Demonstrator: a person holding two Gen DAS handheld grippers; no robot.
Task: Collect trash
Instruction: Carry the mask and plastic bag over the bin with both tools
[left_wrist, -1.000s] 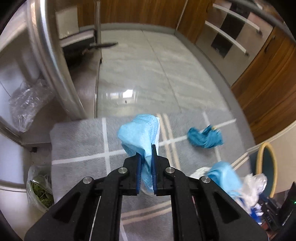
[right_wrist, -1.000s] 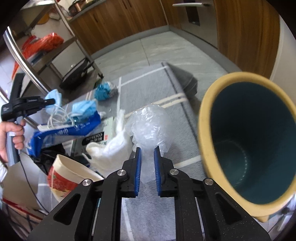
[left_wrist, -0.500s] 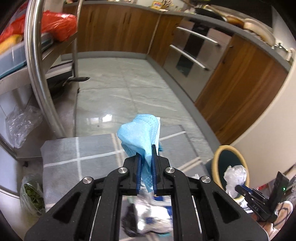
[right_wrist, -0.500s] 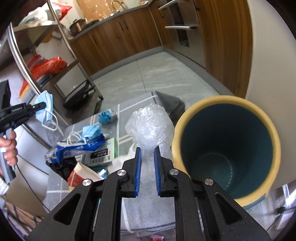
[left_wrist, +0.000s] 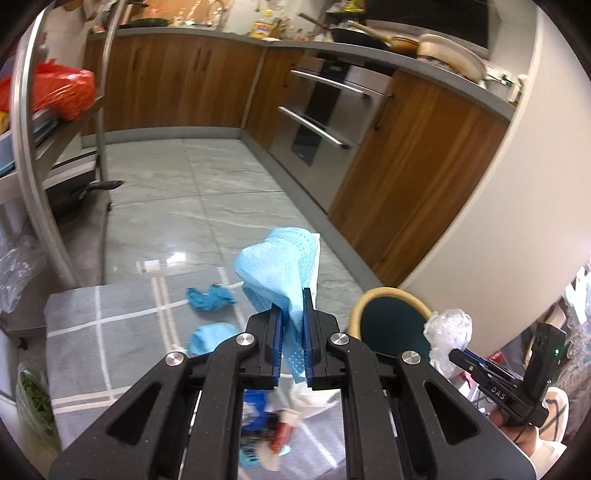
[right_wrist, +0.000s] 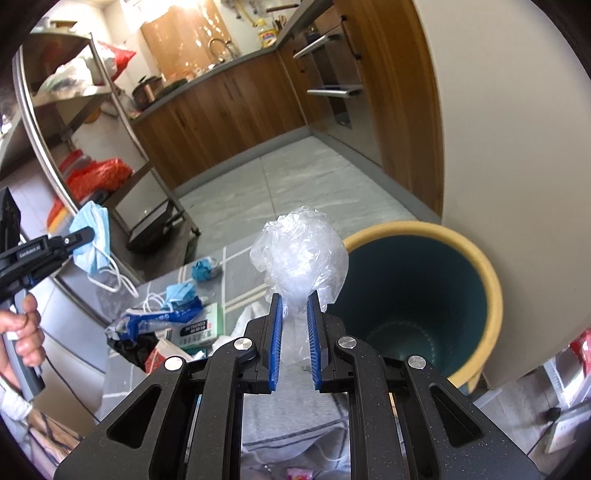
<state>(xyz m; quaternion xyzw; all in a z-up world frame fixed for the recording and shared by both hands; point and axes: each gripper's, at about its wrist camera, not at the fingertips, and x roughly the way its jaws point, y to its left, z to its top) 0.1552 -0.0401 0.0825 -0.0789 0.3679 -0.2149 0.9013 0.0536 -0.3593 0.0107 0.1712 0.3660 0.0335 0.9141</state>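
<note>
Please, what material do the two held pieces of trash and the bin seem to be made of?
Blue face mask: looks like soft non-woven fabric, matte, with a dimpled texture. Clear wad: apparently thin plastic film, see-through and shiny, full of crinkles. Bin: smooth and matte, yellow rim, dark teal inside; perhaps plastic, but I cannot be sure.

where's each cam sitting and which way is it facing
Left wrist: on the left claw, angled down over the grey mat toward the kitchen cabinets; own fingers pinch a blue face mask.
Right wrist: on the right claw, angled down beside the bin; own fingers pinch a clear plastic bag.
Shared: bin, mat litter, and each view shows the other claw.
</note>
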